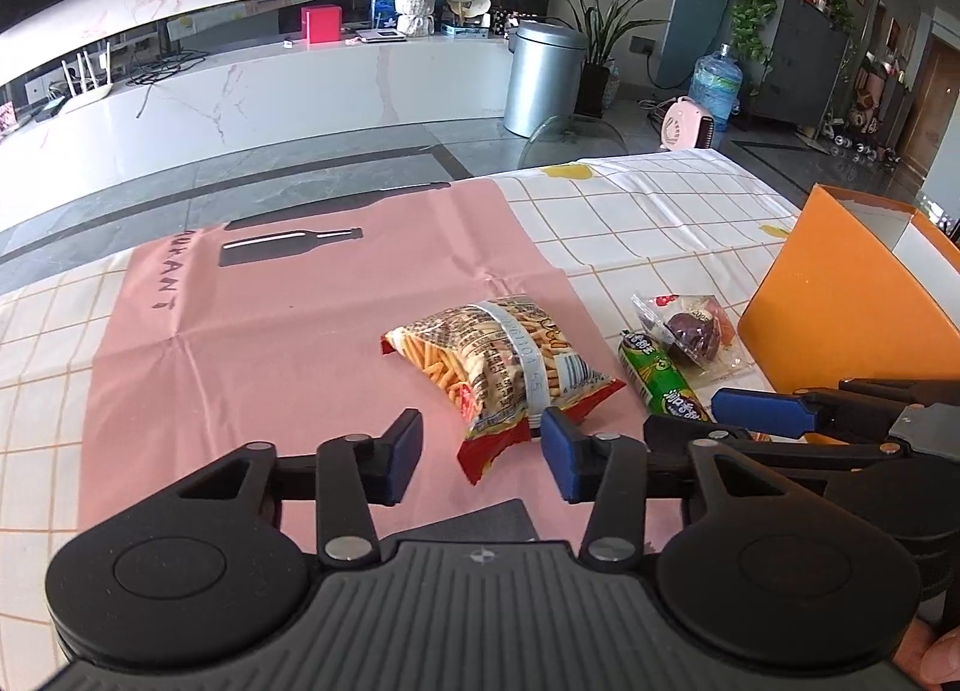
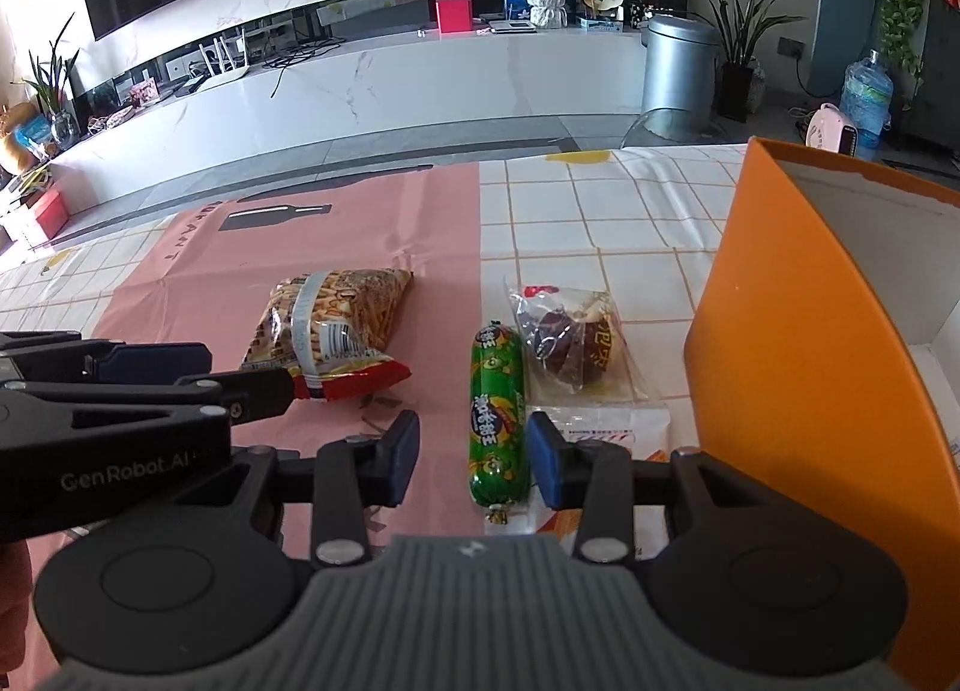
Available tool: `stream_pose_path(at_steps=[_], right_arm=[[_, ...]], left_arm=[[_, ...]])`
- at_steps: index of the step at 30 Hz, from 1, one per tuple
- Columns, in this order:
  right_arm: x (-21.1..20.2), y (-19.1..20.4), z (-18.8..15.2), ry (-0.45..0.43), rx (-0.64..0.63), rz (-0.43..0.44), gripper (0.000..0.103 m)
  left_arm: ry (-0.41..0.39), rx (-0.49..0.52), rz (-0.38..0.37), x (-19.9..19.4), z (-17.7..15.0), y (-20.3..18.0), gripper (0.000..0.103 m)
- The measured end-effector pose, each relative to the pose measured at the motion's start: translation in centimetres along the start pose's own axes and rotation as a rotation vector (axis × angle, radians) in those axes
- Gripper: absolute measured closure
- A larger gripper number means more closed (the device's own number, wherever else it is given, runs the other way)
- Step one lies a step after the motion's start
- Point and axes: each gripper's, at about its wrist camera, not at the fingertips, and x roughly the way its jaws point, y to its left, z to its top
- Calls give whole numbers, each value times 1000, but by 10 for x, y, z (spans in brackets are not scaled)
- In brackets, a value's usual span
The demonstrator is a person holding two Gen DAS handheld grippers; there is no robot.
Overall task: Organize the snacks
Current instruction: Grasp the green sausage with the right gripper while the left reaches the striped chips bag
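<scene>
A bag of stick snacks [image 1: 504, 367] [image 2: 336, 325] lies on the pink mat. My left gripper [image 1: 480, 454] is open, its jaws either side of the bag's red near end. A green sausage [image 2: 497, 421] [image 1: 660, 379] lies to the bag's right. My right gripper [image 2: 471, 460] is open, with the sausage's near end between its jaws, close to the right one. A clear pack with a dark pastry [image 2: 570, 343] [image 1: 696, 331] lies beyond the sausage. A white flat packet [image 2: 606, 421] lies under my right finger. An open orange box [image 2: 810, 343] [image 1: 840, 301] stands at the right.
The pink mat [image 1: 270, 331] covers part of a checked tablecloth [image 2: 600, 223]. The table's far edge runs behind the mat, with grey floor, a white TV console and a metal bin [image 1: 543, 72] beyond. The two grippers sit close side by side.
</scene>
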Motion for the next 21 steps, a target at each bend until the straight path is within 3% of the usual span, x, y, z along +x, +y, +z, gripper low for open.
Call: stream_pose_path(at_steps=[4,9,11,21], right_arm=[[5,1,0,-7,-14,3,69],[5,2,-1,-16,-36,-4,86],[5,2,-1,-17,-37,-4,87],[-24,17,-21,26,-65,57,88]], left_arm=[[7,1,-9,4,-1,-1,71],[8,-7,-26,1,-2,-1,89],[22,-12,-25,0,-1,-3,94],[80,-192,-31,-50,-24,6,97]])
